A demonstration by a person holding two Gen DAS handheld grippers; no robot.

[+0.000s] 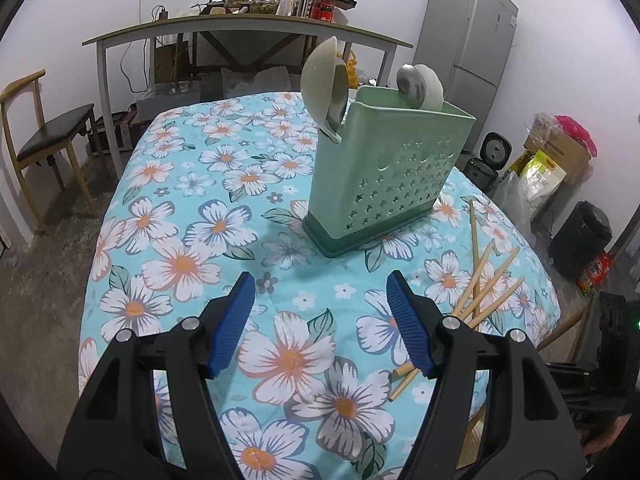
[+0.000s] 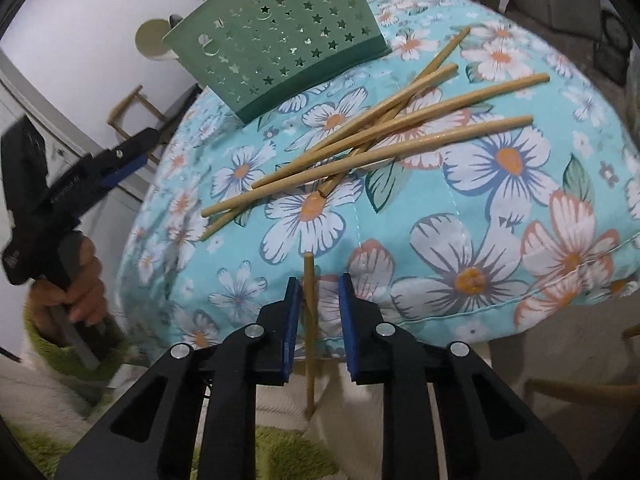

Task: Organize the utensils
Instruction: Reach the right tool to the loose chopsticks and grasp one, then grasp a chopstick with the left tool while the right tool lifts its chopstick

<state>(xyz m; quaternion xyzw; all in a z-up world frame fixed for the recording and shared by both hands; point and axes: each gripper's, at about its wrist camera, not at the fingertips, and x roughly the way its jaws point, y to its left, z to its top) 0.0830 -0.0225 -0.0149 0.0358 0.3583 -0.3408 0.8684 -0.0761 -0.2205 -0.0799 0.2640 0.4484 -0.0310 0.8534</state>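
Wooden chopstick (image 2: 309, 312) stands between the right tongs (image 2: 319, 286), lower end running down past the worktop edge, tip blurred and hard to make out; it sits against the left blue pad while the right pad shows a gap, so the tongs are narrowed around it but not clearly pinching. No earlier view to compare. Left tongs (image 1: 320, 280) are spread wide with nothing between them, hovering over the floral cloth (image 1: 180, 240); in the right wrist view they show only side-on at the left edge, held by a hand (image 2: 80, 280) with a green fuzzy sleeve, partly cut off. Chopstick pile (image 2: 380, 136) lies crossed on the worktop near the green holder (image 2: 276, 40); in the left wrist view the right finger covers part of the pile. Holder stands upright mid-worktop, star-shaped holes in its wall, darker green base. Spoons (image 1: 328, 84) stick out of its top, pale and metal ones, handles hidden inside. Behind: a grey table (image 1: 240, 28) loaded with bottles and jars too small to read, a fridge (image 1: 472, 40), a chair (image 1: 44, 140), bags and a black bin (image 1: 584, 236) on the floor.
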